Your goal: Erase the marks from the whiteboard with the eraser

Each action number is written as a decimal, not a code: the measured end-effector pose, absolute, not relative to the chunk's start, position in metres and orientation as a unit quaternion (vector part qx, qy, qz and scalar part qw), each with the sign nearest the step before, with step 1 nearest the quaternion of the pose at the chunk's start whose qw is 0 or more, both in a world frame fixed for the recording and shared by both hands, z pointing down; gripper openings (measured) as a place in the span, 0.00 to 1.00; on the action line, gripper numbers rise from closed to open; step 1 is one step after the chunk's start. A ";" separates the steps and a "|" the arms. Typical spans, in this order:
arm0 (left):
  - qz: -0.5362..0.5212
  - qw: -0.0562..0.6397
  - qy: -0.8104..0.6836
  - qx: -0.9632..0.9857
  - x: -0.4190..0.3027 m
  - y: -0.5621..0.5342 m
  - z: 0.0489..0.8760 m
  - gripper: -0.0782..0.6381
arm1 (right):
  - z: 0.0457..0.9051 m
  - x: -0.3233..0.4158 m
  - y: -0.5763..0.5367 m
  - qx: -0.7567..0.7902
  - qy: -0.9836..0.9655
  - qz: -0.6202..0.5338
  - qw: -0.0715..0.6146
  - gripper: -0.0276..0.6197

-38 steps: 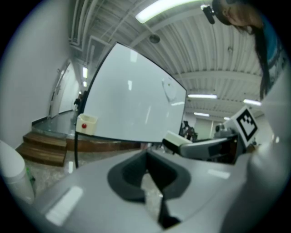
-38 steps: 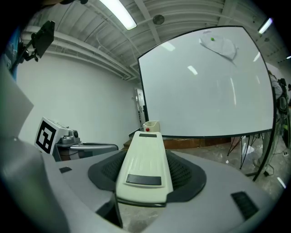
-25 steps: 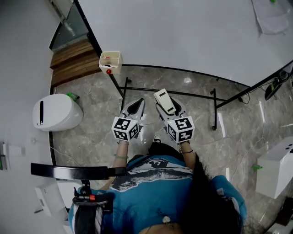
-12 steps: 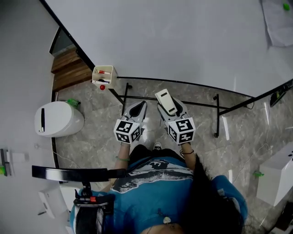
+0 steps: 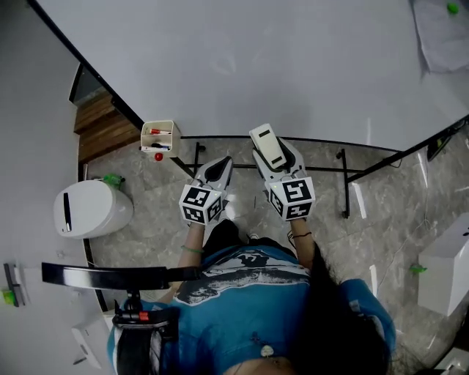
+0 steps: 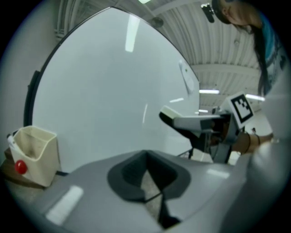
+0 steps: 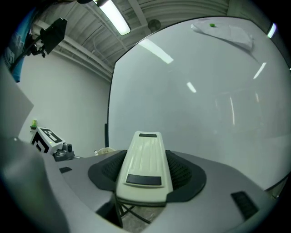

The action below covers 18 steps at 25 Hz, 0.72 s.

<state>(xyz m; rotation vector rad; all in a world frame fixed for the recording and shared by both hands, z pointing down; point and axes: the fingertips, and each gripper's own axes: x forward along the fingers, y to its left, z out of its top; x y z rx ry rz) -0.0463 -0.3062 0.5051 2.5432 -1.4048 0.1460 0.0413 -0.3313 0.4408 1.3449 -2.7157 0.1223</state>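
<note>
Nearest in: left gripper (image 5: 218,170) was held low in front of the blue shirt (image 5: 249,282), jaws closed together, nothing between them, so it was a spare. Right gripper (image 5: 274,158) sat just beside it, a bit further forward, jaws clamped on the sides of the eraser (image 5: 265,146). The cream back faced up and the long axis pointed at the whiteboard (image 5: 293,66). The left gripper view showed the eraser's darker face underneath, which I took to be the felt side. The eraser was clear of the board, not touching. Beyond the grippers were the black stand bar (image 5: 242,138) and the grey floor (image 5: 410,205), and a small cream cup (image 5: 160,136) with red bits in it hung at the board's lower left edge. I couldn't make out any marks on the board from any view, only light streaks. A sheet of paper (image 5: 440,33) was pinned top right with a green magnet (image 5: 452,7). Read: approach step, no wiping yet. To do it well, find the marks first, then tip the right wrist so the dark face lands flat on the board, not an edge or the jaws. Use firm even pressure and overlapping strokes, and keep the grip tight so the eraser doesn't twist out. Stay off the paper and the cup, and park the left gripper out of the sweep.
</note>
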 end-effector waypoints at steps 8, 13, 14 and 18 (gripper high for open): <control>0.054 0.103 -0.437 0.892 -0.051 -0.333 0.492 0.11 | 0.342 0.061 -0.379 0.501 -0.863 -0.061 -0.010 0.45; 0.053 0.102 -0.434 0.894 -0.082 -0.334 0.490 0.11 | 0.263 0.075 -0.401 0.542 -0.826 -0.145 -0.053 0.45; 0.051 0.102 -0.437 0.892 -0.088 -0.335 0.488 0.11 | 0.248 0.082 -0.404 0.553 -0.815 -0.160 -0.063 0.45; 0.044 0.103 -0.449 0.886 -0.101 -0.339 0.484 0.11 | 0.195 0.129 -0.414 0.603 -0.764 -0.206 -0.104 0.45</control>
